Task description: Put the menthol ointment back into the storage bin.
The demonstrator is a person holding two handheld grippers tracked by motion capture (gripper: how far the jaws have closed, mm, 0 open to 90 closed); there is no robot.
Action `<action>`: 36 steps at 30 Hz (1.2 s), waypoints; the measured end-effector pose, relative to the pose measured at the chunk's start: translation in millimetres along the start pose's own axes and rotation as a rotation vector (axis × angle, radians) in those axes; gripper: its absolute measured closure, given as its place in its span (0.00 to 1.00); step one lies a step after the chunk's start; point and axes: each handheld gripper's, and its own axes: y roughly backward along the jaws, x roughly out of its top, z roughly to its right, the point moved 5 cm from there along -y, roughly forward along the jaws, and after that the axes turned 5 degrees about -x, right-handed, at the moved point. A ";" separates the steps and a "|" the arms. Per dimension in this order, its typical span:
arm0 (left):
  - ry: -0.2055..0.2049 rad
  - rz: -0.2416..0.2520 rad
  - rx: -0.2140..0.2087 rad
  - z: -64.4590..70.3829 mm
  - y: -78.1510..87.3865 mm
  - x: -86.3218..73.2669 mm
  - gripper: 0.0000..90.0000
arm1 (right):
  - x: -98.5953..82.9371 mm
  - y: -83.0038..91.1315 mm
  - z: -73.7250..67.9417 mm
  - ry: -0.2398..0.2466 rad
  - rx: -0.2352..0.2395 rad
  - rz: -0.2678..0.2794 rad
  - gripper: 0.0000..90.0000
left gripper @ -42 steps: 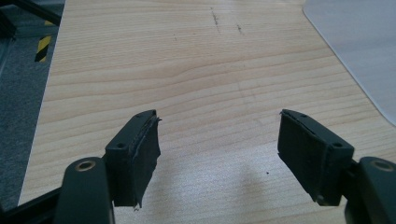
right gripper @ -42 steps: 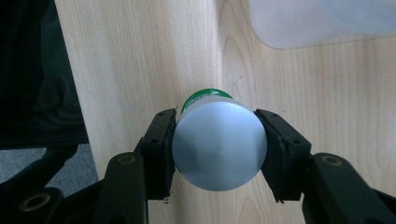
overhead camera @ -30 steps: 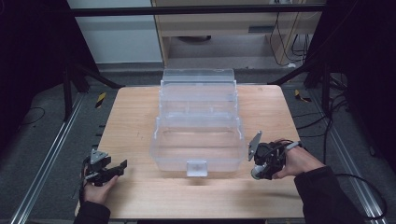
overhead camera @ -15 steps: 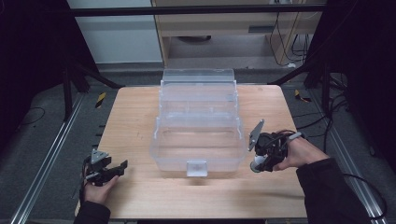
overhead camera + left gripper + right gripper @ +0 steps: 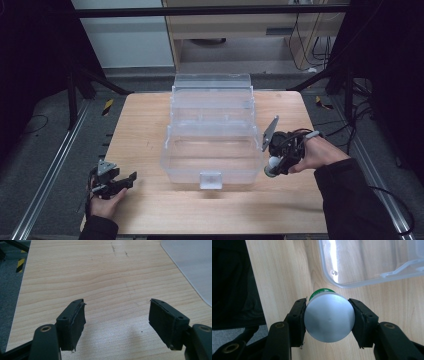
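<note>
Table [image 5: 150,125] first, wooden, carrying a clear plastic box [image 5: 212,135] that sits open just left of the right tongs [image 5: 272,167] and well to the right of the left tongs [image 5: 117,182]. The right tongs are clamped on a small bottle [image 5: 329,318] (silvery base toward the camera, green cap beyond) just outside the box wall. The left tongs [image 5: 117,322] gape wide over bare wood. The round bottle could roll or slip from the pads, or clip the rim if lifted too low.

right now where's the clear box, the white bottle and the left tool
clear box [image 5: 212,150], high view, front compartment wall
white bottle [image 5: 329,318], right gripper view, flat silver-white end
left tool [image 5: 117,320], left gripper view, open gap between jaws
</note>
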 end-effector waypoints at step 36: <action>-0.001 0.004 0.002 -1.0 0.7 0.8 0.32 | 49.6 -23.4 32.7 0.011 -0.024 0.026 0.56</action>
